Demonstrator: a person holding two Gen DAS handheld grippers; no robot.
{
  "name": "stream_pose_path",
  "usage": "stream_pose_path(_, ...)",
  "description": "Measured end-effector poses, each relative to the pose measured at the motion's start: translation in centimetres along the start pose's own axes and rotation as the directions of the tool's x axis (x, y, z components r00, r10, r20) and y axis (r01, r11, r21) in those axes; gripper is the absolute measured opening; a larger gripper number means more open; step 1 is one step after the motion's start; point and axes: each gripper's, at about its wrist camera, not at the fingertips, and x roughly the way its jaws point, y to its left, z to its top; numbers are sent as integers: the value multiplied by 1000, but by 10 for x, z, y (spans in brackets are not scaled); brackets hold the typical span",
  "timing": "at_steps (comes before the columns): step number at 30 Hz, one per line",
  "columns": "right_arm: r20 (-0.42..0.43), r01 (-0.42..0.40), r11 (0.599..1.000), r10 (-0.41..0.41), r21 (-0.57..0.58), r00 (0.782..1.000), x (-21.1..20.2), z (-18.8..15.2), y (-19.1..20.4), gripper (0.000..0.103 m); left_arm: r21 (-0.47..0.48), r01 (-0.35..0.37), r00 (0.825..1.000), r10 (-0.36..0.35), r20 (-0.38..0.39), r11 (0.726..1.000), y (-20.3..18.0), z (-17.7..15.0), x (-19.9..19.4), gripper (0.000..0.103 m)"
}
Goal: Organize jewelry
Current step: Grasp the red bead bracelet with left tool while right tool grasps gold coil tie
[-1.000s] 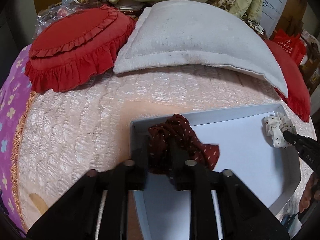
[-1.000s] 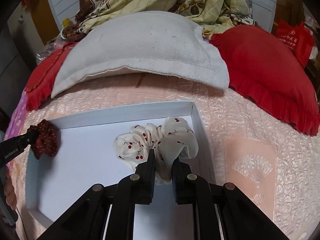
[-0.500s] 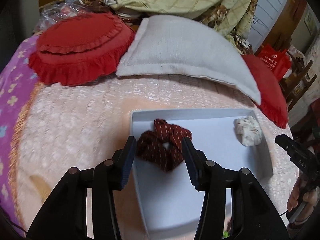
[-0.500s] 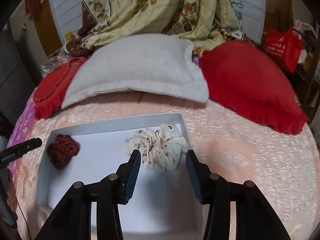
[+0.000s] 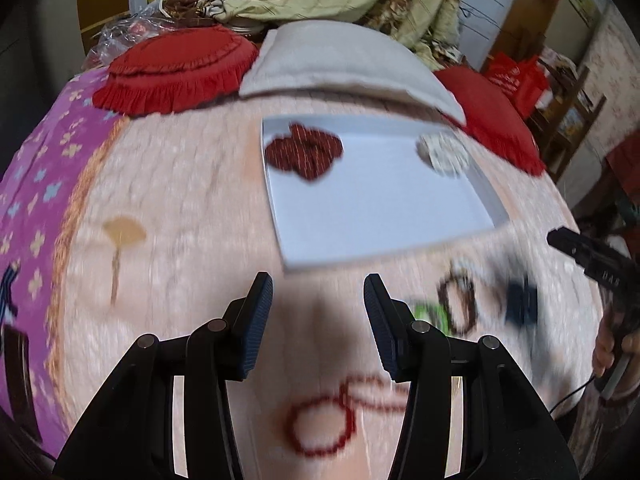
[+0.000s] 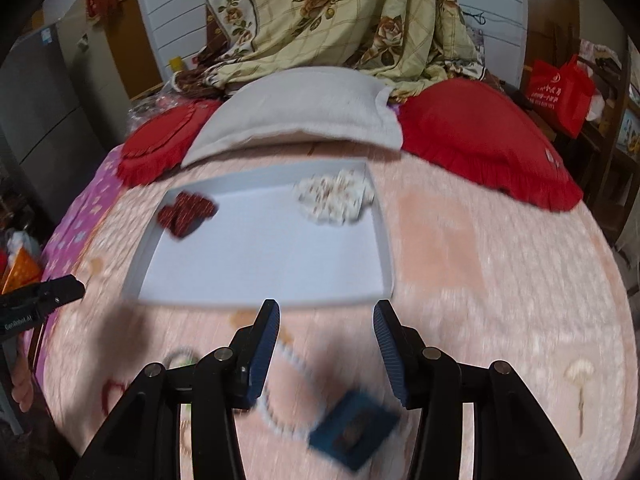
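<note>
A white tray (image 5: 400,232) (image 6: 384,240) lies on the pink bedspread. In it lie a dark red dotted scrunchie (image 5: 306,154) (image 6: 186,212) at the left and a white cherry-print scrunchie (image 5: 442,154) (image 6: 334,196) at the right. My left gripper (image 5: 318,320) is open and empty, hanging over the bedspread in front of the tray. My right gripper (image 6: 326,350) is open and empty too. On the bedspread near me lie a red bead bracelet (image 5: 324,424), a brown bead bracelet (image 5: 460,304), a green bracelet (image 5: 428,314) (image 6: 182,358), a white bead bracelet (image 6: 288,400) and a dark blue card (image 5: 522,304) (image 6: 354,428).
Red frilled cushions (image 5: 176,68) (image 6: 484,140) and a grey pillow (image 5: 344,60) (image 6: 304,112) lie behind the tray. A floral blanket (image 6: 340,12) is heaped at the back. A purple sheet (image 5: 36,168) borders the left side. A red bag (image 6: 560,88) stands at the right.
Both grippers let go of their scrunchies, which now lie in the tray, opened wide and pulled back and up toward the near side. The loose bracelets have come into view.
</note>
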Motion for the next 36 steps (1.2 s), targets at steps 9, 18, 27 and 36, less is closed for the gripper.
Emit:
stream_pose_path(9,-97,-130,991,130,3,987,-6,-87,21,47,79,-94,995,97,-30,992,-5,-89,3,47)
stream_pose_path(18,-121,-218,966,202,-138,972,16,-122,88,37,32,-84,995,86,-47,996,11,-107,24,47)
stream_pose_path(27,-146,-186,966,160,-181,976,48,-123,109,34,26,-66,997,68,-45,997,16,-108,38,47)
stream_pose_path(36,-133,-215,968,198,-129,971,52,-120,101,34,73,-114,993,114,-1,991,5,-111,45,47)
